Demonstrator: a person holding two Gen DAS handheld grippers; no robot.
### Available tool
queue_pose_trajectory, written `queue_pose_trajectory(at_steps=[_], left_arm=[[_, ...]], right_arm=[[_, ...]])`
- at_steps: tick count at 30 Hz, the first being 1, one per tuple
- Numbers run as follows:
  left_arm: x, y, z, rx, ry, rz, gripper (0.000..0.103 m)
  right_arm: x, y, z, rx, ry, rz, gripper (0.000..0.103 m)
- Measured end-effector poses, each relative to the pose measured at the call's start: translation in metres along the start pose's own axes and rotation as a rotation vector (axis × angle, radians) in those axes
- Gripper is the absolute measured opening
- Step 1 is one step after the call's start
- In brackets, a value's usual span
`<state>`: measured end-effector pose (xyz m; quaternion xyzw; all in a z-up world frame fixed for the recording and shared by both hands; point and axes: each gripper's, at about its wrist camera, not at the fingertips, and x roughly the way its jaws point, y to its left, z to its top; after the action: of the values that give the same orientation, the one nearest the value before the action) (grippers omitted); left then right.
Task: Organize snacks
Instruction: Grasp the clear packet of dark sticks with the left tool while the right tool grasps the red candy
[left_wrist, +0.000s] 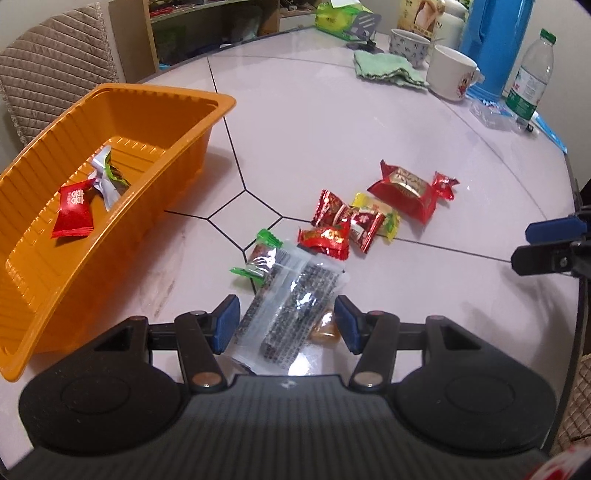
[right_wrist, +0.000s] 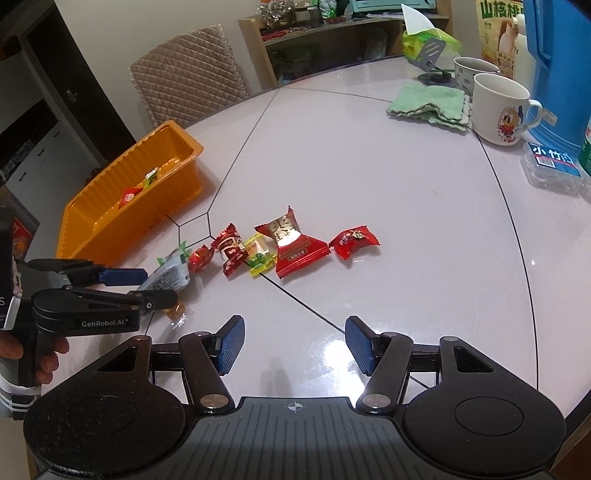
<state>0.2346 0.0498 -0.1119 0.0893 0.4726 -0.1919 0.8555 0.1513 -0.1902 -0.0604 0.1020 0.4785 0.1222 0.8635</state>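
At the bottom centre of the left wrist view, we are holding our left gripper (left_wrist: 286, 325) about half open, its blue pads standing either side of a clear packet (left_wrist: 291, 306) with dark printed contents. The pads are not visibly pressing on it, so we judge it framed but not yet gripped. A small amber sweet (left_wrist: 325, 330) is lying just beside the right pad, partly under the packet.

The risk from here, as we are reading it: closing now could catch the amber sweet along with the packet, or pinch only the slippery film so the packet slides out on lifting. The green-ended wrapper (left_wrist: 260, 256) is touching the packet's far edge and could get dragged too.

In the right wrist view, our right gripper (right_wrist: 294, 345) is hovering at the bottom centre, also about half open, with nothing between its pads, only bare table (right_wrist: 369, 166).

Further up, at mid-frame, we are seeing the remaining snacks in a loose row: several red wrappers (left_wrist: 332, 238), a yellow one (left_wrist: 384, 216) and a big red pack (left_wrist: 406, 192), some overlapping.

At the left edge, the orange tray (left_wrist: 207, 147) is already holding a red sachet (left_wrist: 74, 212) and a silver-green wrapper (left_wrist: 107, 173).
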Motion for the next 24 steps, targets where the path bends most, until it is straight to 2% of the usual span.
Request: queue_pose_trajectory(at_steps=[4,9,15,20,24], left_arm=[[0.001,0.003,0.0,-0.019,0.001,-0.015,0.051],[-0.005,0.002,-0.002,-0.031,-0.009,-0.022,0.039],[-0.017,-0.003,-0.011,-0.075,-0.008,-0.029,0.037],[-0.028,-0.003,-0.026,-0.142,-0.002,0.009,0.036],[-0.038,0.004,-0.037,-0.19,-0.008,0.075,0.036]], right_arm=[[0.0,-0.002,-0.001,0.014,0.004,-0.008,0.061],[0.0,-0.001,-0.004,0.018,0.006,-0.011,0.061],[-0.001,-0.002,-0.005,0.019,0.005,-0.013,0.061],[-0.002,-0.006,-0.007,0.028,0.006,-0.017,0.061],[-0.002,-0.008,-0.008,0.03,0.0,-0.017,0.061]])
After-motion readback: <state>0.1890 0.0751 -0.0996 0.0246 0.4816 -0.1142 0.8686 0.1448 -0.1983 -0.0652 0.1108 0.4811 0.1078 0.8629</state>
